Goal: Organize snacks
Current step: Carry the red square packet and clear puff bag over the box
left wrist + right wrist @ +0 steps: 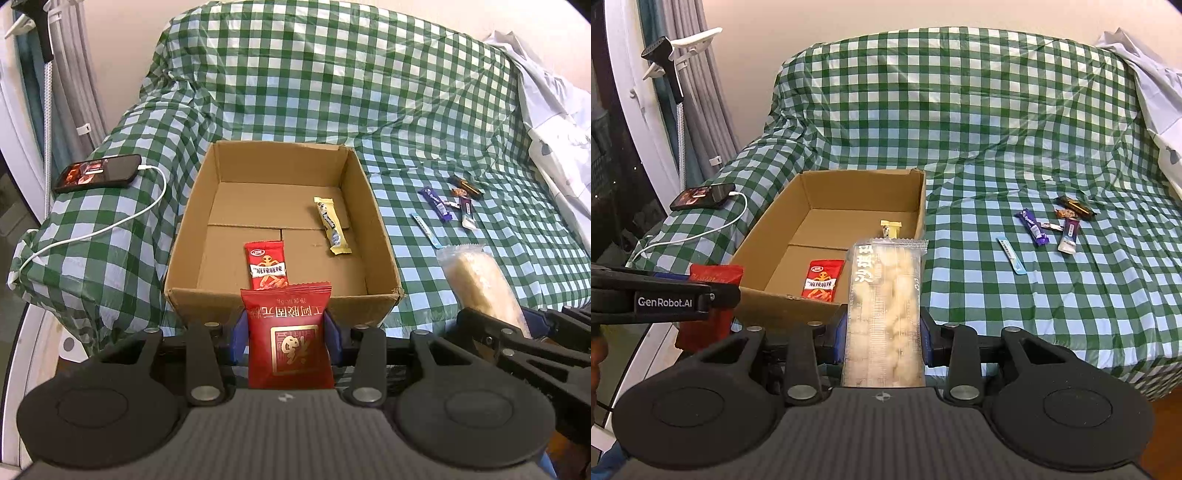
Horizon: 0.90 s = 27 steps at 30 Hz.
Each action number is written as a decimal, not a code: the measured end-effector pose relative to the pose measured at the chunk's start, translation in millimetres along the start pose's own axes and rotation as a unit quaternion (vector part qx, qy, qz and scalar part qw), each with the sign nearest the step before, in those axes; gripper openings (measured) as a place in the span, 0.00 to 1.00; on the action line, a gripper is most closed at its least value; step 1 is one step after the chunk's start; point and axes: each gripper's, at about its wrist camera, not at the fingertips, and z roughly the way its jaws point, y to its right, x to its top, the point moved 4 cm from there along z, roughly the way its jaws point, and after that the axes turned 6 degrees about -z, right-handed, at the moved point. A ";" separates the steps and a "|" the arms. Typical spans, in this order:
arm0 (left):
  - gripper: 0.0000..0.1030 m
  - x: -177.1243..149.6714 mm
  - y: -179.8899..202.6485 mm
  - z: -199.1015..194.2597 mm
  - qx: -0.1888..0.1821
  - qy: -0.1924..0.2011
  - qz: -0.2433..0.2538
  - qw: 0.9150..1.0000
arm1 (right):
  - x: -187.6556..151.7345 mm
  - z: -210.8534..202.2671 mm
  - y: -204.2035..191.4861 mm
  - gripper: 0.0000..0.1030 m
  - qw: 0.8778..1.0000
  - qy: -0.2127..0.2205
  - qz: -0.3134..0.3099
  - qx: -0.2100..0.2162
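Note:
My left gripper [286, 338] is shut on a dark red snack packet [290, 332], held just in front of the near wall of an open cardboard box [280, 306]. Inside the box lie a small red snack packet [266, 264] and a yellow bar [331, 225]. My right gripper [884, 338] is shut on a clear pack of pale puffed snack [886, 306], held in front of the box's [775, 295] near right corner. That pack also shows in the left wrist view [480, 284]. Several small wrapped sweets [1036, 227] and a blue stick sachet [1010, 254] lie on the checked cloth right of the box.
The box stands on a sofa draped in green-and-white checked cloth [332, 81]. A phone [98, 173] on a white charging cable [110, 225] lies on the left armrest. A white cloth [554, 110] lies at the right. Curtains and a stand [672, 74] are at the left.

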 end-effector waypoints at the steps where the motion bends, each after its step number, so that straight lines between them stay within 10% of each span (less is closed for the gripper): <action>1: 0.46 0.2 -0.5 0.6 0.000 -0.001 -0.001 1.000 | -0.7 0.8 0.2 0.37 1.000 -0.001 -0.001 0.000; 27: 0.46 43.3 -32.9 62.6 0.026 -0.041 -0.027 0.998 | 32.9 62.5 -2.7 0.37 0.999 -0.036 -0.022 0.011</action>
